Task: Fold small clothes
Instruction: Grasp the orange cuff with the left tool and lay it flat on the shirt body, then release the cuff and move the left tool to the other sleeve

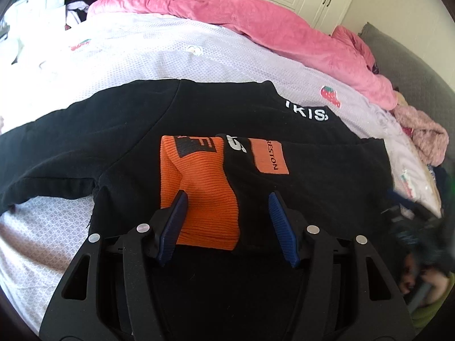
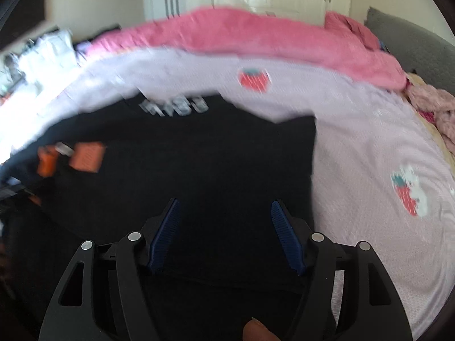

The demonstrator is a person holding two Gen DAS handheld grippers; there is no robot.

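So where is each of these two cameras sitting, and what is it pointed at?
Left wrist: on the left gripper, looking down past its open blue pads at the black top and its orange cuff.
Right wrist: on the right gripper, jaws open over plain black cloth; a fingertip shows at the bottom edge.
Shared: the top, the strawberry sheet, the pink blanket.

A bed in a pale strawberry-print sheet (image 1: 148, 45) carries the black sweatshirt (image 1: 113, 130) near its front edge, pink quilt (image 1: 227, 14) bunched along the far edge.
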